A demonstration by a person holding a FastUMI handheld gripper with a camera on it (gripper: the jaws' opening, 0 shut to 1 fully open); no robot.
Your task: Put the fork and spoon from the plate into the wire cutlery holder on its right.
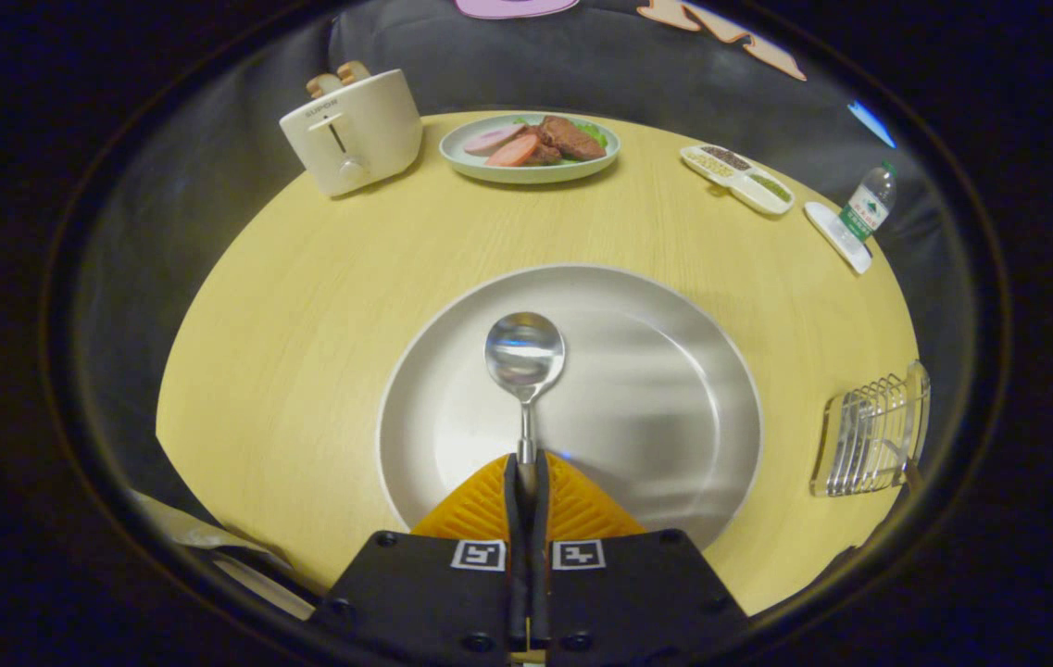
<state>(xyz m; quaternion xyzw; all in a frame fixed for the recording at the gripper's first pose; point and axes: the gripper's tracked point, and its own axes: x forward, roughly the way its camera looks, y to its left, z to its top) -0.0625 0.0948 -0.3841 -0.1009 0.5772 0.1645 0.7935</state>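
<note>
Your tool (526, 468) is clamping the spoon (524, 357) by its handle, bowl sticking out over the plate (674, 389); holder (873, 435) is sitting just right of it.

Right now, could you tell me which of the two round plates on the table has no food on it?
The large plate just ahead of the gripper, whose fingers clamp the spoon handle. The far plate beside the toaster carries food.

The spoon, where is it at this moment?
In the gripper view the spoon is held by its handle between the closed jaws of the gripper, its bowl over the white plate.
</note>
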